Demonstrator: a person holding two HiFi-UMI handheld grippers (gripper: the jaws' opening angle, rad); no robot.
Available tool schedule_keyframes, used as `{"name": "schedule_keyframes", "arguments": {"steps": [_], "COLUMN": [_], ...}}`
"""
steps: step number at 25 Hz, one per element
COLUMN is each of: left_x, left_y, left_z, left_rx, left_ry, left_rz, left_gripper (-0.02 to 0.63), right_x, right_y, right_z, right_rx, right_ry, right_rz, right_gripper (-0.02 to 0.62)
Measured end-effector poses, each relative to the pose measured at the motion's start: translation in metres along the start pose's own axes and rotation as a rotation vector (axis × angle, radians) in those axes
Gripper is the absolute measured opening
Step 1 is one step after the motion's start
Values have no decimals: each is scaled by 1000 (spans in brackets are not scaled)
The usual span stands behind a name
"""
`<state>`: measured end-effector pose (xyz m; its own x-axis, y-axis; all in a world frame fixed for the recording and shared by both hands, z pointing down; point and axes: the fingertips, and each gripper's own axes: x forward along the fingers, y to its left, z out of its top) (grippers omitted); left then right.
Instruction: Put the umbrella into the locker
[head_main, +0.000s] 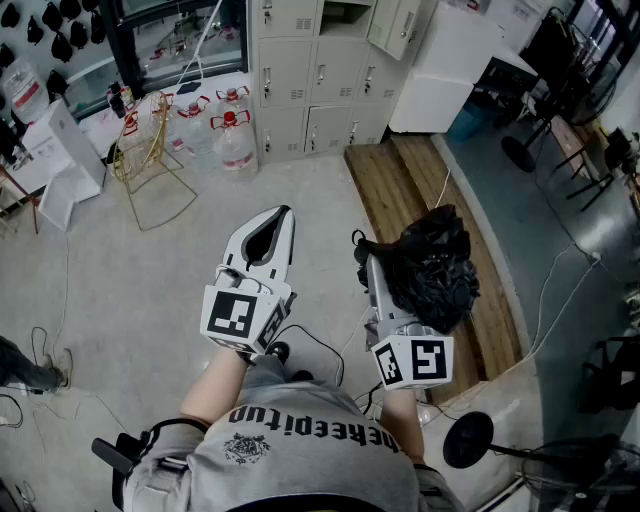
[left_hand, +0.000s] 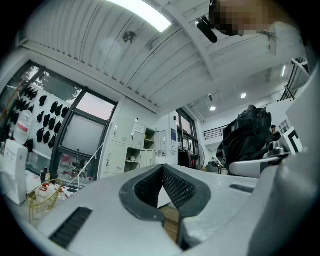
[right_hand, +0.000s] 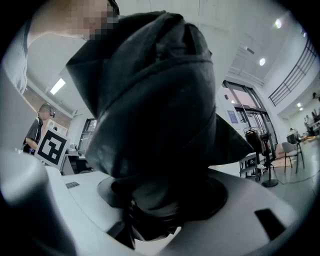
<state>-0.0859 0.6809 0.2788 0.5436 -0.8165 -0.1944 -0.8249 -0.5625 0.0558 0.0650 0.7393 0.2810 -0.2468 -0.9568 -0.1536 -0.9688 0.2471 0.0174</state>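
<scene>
A crumpled black folded umbrella (head_main: 430, 265) sits in my right gripper (head_main: 372, 262), whose jaws are closed round its lower end. In the right gripper view the umbrella (right_hand: 155, 95) fills most of the picture above the right gripper (right_hand: 160, 200). My left gripper (head_main: 288, 210) is held beside it on the left, shut with nothing in it; its pads (left_hand: 172, 182) meet at the tip. The grey lockers (head_main: 310, 80) stand far ahead against the wall, with one upper compartment (head_main: 345, 15) open. In the left gripper view the lockers (left_hand: 125, 155) are small and distant, and the umbrella (left_hand: 247, 132) is at the right.
Large water bottles (head_main: 232, 140) and a gold wire rack (head_main: 150, 150) stand left of the lockers. A wooden platform (head_main: 430, 200) runs ahead on the right, with a white cabinet (head_main: 450, 70) beyond it. Cables lie on the floor, and a black round stand base (head_main: 467, 440) is near my feet.
</scene>
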Motion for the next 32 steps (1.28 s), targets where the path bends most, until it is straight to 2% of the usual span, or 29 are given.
{"name": "schedule_keyframes", "arguments": {"steps": [16,23,28,32], "left_x": [-6,-8,-6,4], "left_y": [-16,-34,-35,-30], "left_z": [2,5,0,-5], "left_rx": [19,35,42,52], "left_ry": [6,1,13,-4], "left_rz": [-6,4,25,17], "left_gripper": [3,3,3,3], "right_x": [-15,-27,-27,-14], "right_y": [1,-5,-10,-16], "right_z": [8,6,0,-5], "right_rx": [-23,-143,-55,-53], "right_ry": [-16,1,-15,-12], "right_rz": [20,21,48,41], "right_gripper": [261,261,261,261]}}
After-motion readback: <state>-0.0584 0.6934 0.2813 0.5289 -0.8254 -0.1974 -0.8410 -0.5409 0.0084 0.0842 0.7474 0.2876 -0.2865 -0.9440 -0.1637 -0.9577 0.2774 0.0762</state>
